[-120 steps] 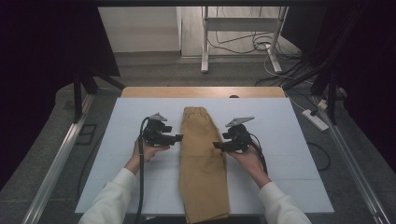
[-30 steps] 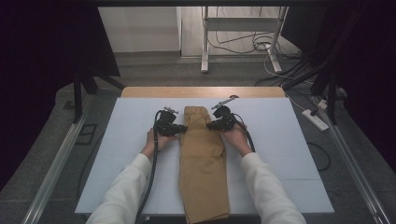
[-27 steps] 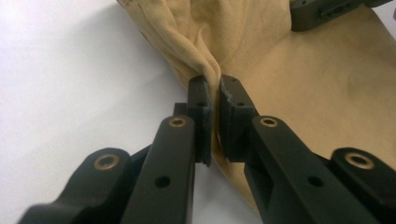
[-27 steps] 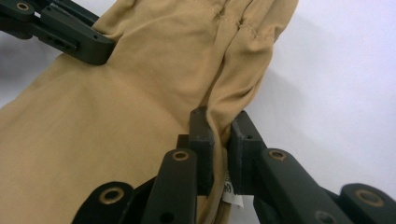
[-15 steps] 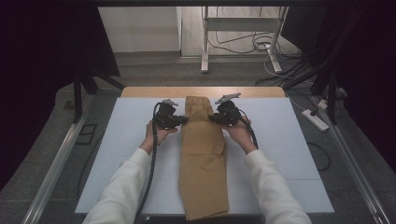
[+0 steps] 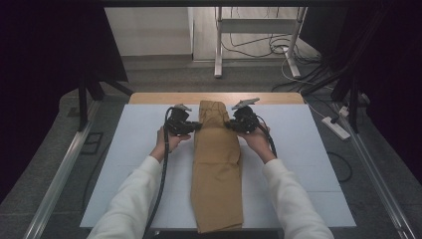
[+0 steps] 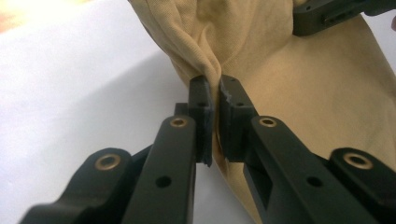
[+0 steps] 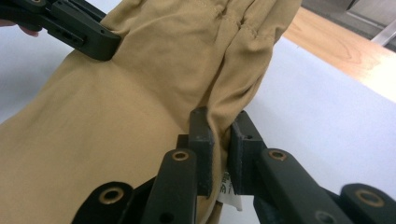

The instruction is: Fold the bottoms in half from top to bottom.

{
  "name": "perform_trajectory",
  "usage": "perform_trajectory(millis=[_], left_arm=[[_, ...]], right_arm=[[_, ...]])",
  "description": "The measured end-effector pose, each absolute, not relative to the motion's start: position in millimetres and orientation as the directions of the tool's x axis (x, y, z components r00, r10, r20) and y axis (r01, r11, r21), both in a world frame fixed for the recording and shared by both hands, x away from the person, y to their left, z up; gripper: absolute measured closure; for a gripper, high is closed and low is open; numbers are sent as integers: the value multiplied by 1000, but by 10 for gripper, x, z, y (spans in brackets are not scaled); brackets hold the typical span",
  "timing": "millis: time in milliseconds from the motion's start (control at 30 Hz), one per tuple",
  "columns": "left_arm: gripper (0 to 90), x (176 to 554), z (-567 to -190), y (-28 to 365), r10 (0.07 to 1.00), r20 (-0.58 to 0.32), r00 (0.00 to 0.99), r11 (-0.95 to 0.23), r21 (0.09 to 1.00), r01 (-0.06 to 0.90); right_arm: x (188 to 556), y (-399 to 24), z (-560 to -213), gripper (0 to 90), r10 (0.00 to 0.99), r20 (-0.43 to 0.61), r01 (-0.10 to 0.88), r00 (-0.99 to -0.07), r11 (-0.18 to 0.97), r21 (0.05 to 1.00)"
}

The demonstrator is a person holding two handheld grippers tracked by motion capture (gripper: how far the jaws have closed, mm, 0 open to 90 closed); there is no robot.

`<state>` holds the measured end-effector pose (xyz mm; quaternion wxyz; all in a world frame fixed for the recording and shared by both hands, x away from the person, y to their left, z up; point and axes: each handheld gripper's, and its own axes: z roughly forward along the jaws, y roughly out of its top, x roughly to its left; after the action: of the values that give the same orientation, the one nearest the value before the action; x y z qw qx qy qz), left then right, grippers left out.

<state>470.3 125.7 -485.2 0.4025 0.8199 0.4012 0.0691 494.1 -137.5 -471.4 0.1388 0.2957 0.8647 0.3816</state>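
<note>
Tan folded trousers [image 6: 217, 164] lie lengthwise down the middle of a white sheet [image 6: 129, 149]. My left gripper [image 6: 198, 126] is shut on the left edge of the trousers [image 7: 261, 79] near their far end, cloth bunched between its pads [image 7: 201, 100]. On the opposite edge, my right gripper [image 6: 229, 124] is shut on the trousers [image 8: 140, 93], a fold and a white label caught between its fingers [image 8: 201, 135]. Both hold the far end a little above the table. The other gripper's jaw shows at the top of each gripper view.
The white sheet covers a wooden table [image 6: 164, 98] whose bare strip shows at the far edge. Metal rails [image 6: 54, 184] run along both sides. Beyond the table stand a white frame [image 6: 259, 35] and cables; a power strip [image 6: 337, 127] lies on the floor at the right.
Both grippers moved from the trousers' middle toward the far end, closed on its two edges, and have lifted that end slightly over the last second.
</note>
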Motion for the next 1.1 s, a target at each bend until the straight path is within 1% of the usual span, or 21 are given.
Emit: perform_trajectory(millis=[100,267,367,467,733,1100], left_arm=[[838,4751,-4737,1249,714,-181,677,-367,726,582],[837,4788,-4473,1232,725,-133,675,-359,764,536],[836,4778,-4459,1233,722,-129,679,-361,768,530],[835,4780,-4523,1242,720,-155,677,-350,761,547],[833,4767,-4657,1210,716,-156,680,-363,750,553],[834,4724,-4754,1195,711,-161,685,-365,748,555]], right_arm=[[4971,-1381,-4648,811,619,-18,401,-785,531,746],[5023,-1394,-4353,811,632,-55,354,-773,502,789],[5009,-1399,-4283,811,629,-77,334,-773,507,795],[4991,-1403,-4344,811,627,-75,342,-775,515,786],[4974,-1431,-4545,810,632,-57,365,-773,515,776],[4963,-1447,-4672,810,630,-41,378,-776,516,769]])
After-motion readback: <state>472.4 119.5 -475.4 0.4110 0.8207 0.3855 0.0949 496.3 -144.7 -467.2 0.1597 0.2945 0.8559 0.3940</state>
